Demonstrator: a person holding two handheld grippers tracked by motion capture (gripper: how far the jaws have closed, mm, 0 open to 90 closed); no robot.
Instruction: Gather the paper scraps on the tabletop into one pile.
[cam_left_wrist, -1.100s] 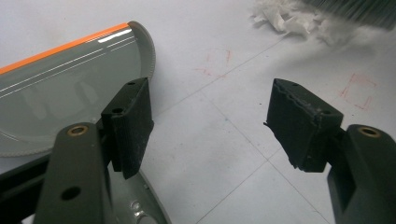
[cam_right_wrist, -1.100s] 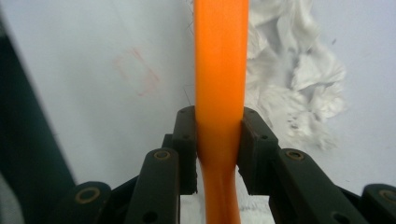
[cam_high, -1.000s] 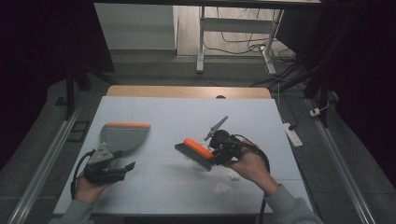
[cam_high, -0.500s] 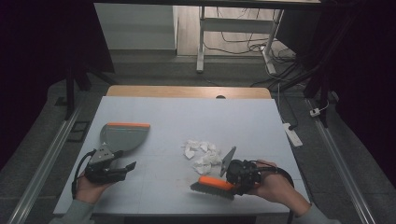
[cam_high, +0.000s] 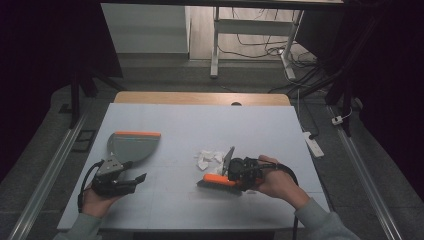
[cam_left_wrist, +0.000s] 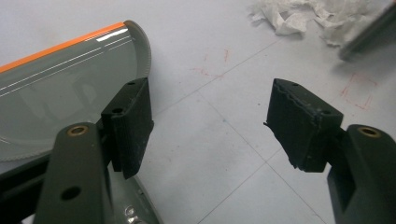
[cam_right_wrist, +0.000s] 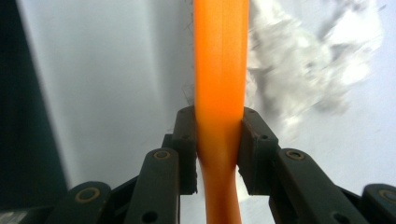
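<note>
1. Right side first: the right hand-held gripper (cam_high: 234, 175) sits low on the surface (cam_high: 200, 120), at about 5 o'clock from its middle, jaws aimed toward 9 o'clock.
2. Its jaws are pinched tight on the orange handle (cam_right_wrist: 219, 84) of a small brush (cam_high: 218, 180); in the right gripper view the handle runs straight up between the two black pads, squeezed narrow where they bite.
3. The brush lies almost flat along the near part of the surface, its orange back up and its grey edge down against the top.
4. Just beyond it, at 12 o'clock from the brush, lies a little heap of torn white paper scraps (cam_high: 207, 157); the right gripper view shows them blurred, just beside the handle at 2 o'clock.
5. Over to the left: the left hand-held gripper (cam_high: 136, 178) rests near the front left corner, jaws spread wide with nothing between them.
6. The left gripper view confirms it: bare surface shows in the gap between the two black pads.
7. A grey dustpan (cam_high: 131, 145) with an orange lip lies flat just at 12 o'clock of that gripper; in the left gripper view it fills the 10 o'clock corner, beside the left jaw.
8. Dustpan and paper heap sit well apart.
</note>
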